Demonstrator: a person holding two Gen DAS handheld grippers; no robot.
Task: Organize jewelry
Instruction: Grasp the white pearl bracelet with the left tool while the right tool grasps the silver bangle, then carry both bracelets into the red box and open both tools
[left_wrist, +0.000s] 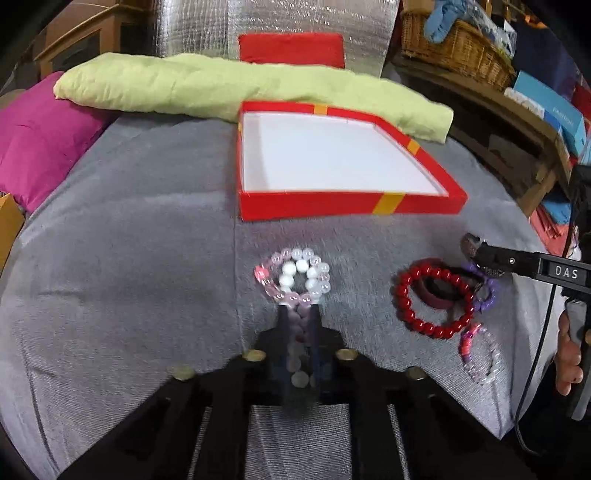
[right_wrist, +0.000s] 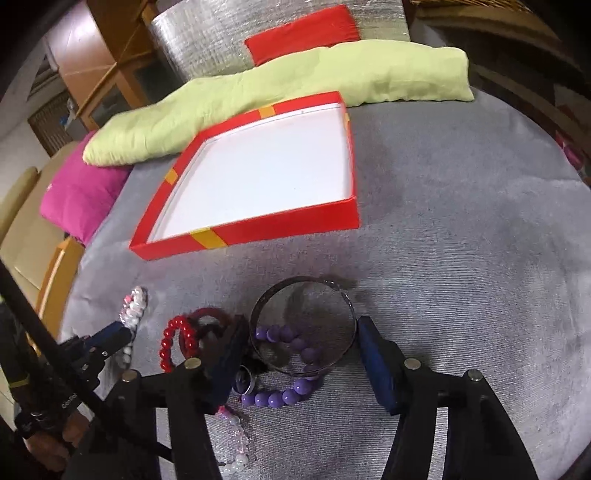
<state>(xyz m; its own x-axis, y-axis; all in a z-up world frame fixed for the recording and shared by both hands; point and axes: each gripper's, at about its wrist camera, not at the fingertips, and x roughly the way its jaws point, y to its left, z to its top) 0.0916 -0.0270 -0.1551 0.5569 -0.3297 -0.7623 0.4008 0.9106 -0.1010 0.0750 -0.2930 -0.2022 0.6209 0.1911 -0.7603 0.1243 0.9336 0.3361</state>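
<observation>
My left gripper (left_wrist: 298, 314) is shut on a pink-and-white bead bracelet (left_wrist: 295, 275) just above the grey cloth, in front of the red box (left_wrist: 351, 206) with a white inside. In the right wrist view the left gripper (right_wrist: 125, 330) holds that bracelet (right_wrist: 133, 306) at the left. My right gripper (right_wrist: 301, 332) is open, its fingers on either side of a silver bangle (right_wrist: 303, 295) lying over a purple bead bracelet (right_wrist: 288, 395). A red bead bracelet (right_wrist: 177, 339) lies left of it, also in the left wrist view (left_wrist: 424, 295). The right gripper's fingers (left_wrist: 491, 258) reach in from the right there.
The red box (right_wrist: 258, 229) sits mid-table on the grey cloth (right_wrist: 443, 221). A green cushion (left_wrist: 221, 85) and a magenta cushion (left_wrist: 37, 140) lie behind it. Another pale pink bead bracelet (left_wrist: 480, 354) lies near the red one. Shelves and a wicker basket (left_wrist: 454, 48) stand at the right.
</observation>
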